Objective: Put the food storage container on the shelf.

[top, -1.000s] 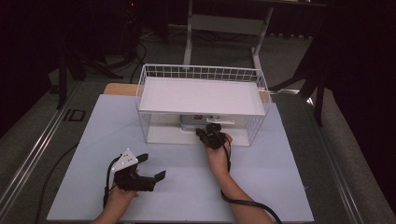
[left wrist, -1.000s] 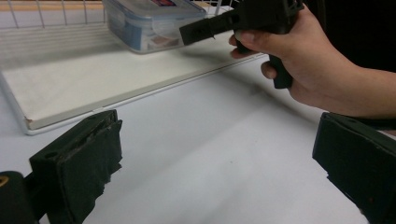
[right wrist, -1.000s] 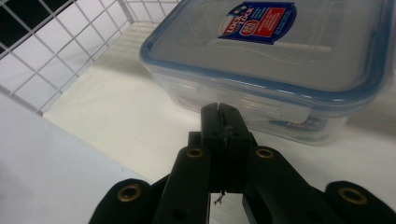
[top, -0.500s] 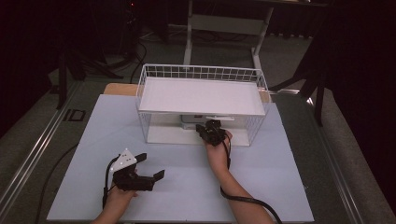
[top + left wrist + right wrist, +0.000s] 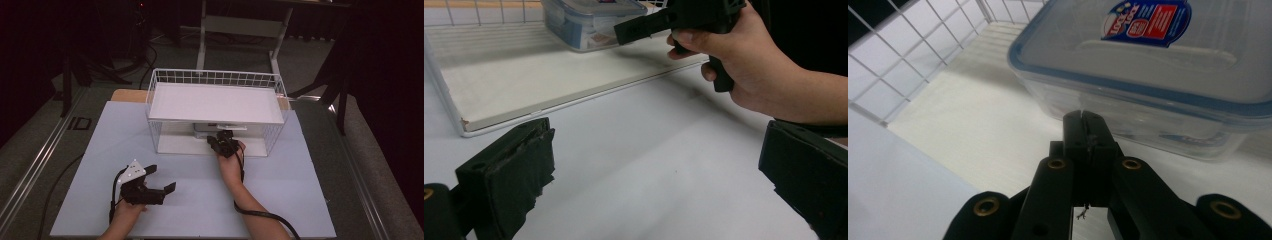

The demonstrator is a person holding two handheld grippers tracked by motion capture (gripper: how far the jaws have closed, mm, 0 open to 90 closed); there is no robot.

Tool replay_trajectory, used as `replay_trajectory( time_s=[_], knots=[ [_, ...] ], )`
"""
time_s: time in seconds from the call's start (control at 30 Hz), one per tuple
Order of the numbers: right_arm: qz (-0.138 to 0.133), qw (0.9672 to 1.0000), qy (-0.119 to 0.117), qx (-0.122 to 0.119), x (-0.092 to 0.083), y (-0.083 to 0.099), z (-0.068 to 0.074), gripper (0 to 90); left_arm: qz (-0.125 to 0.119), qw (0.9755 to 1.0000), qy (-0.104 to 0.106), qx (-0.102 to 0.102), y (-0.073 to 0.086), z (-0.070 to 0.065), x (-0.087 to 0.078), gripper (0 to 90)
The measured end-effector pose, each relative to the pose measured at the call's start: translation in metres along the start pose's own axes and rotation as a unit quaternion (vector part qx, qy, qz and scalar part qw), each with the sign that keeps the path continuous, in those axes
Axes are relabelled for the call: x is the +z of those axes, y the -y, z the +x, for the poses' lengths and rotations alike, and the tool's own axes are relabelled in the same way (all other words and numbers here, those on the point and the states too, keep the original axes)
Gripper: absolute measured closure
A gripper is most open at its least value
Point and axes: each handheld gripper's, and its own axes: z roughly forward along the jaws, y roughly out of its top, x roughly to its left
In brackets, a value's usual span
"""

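Clear glossy plastic box (image 5: 1158, 80); white wire basket (image 5: 165, 80).

A pale sheet (image 5: 300, 200) covers the table across the lower half of the high view. Beyond it, at top centre, stands a white metal stand (image 5: 240, 25) on a grey floor, with dark cables (image 5: 150, 55) at upper left.

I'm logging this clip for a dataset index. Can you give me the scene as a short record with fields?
setting: white table, wire shelf rack at its far side
main object: clear lidded container, blue seal, on the rack's lower shelf
right gripper: jaws shut, empty, tips just in front of the container
left gripper: jaws open, empty, low over the table
label: red and blue sticker on the lid
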Motion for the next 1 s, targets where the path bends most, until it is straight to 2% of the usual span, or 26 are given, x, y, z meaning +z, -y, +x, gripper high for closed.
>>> replay_trajectory(
  time_s=[0.07, 0.17, 0.27, 0.43, 0.5, 0.63, 0.7, 0.77, 0.83, 0.87, 1.0],
  knots=[
    [0.002, 1.0000, 0.004, 0.001, 0.002, 0.001, 0.000, 90.0, -0.001, 1.0000, -0.001, 0.003, 0.000, 0.000, -0.001, 2.3],
    [0.002, 0.9998, -0.009, 0.019, 0.004, 0.001, -0.004, 90.0, -0.003, 1.0000, 0.000, 0.000, 0.000, 0.000, -0.001, 2.3],
    [0.002, 1.0000, -0.004, 0.002, 0.005, 0.000, 0.001, 90.0, -0.002, 1.0000, 0.000, -0.002, 0.000, 0.001, -0.001, 2.3],
    [0.004, 0.9999, -0.013, 0.003, 0.004, 0.000, 0.006, 89.8, 0.002, 1.0000, 0.002, 0.003, 0.000, 0.000, -0.001, 2.3],
    [0.004, 0.9998, -0.014, -0.011, 0.003, 0.003, 0.007, 85.4, 0.004, 1.0000, 0.007, 0.002, 0.000, 0.001, 0.000, 2.3],
    [-0.013, 0.9995, -0.018, -0.023, -0.006, 0.009, 0.009, 70.4, 0.006, 1.0000, 0.007, 0.001, 0.000, 0.001, 0.001, 2.3],
    [-0.026, 0.9989, -0.028, -0.028, -0.013, 0.012, 0.010, 58.5, 0.005, 1.0000, 0.007, 0.002, 0.000, 0.001, 0.001, 2.3],
    [-0.029, 0.9987, -0.029, -0.030, -0.020, 0.014, 0.012, 50.1, 0.004, 1.0000, 0.006, 0.005, 0.000, 0.000, 0.001, 2.3],
    [-0.046, 0.9978, -0.037, -0.031, -0.027, 0.016, 0.012, 40.9, 0.001, 0.9999, 0.007, 0.009, -0.001, -0.001, 0.001, 2.3],
    [-0.053, 0.9974, -0.038, -0.031, -0.031, 0.017, 0.012, 33.3, 0.001, 0.9999, 0.007, 0.012, -0.001, -0.002, 0.001, 2.3],
    [-0.060, 0.9949, -0.072, -0.037, -0.040, 0.020, 0.011, 18.0, 0.004, 0.9998, 0.009, 0.019, -0.001, -0.004, 0.002, 2.3]
  ],
)
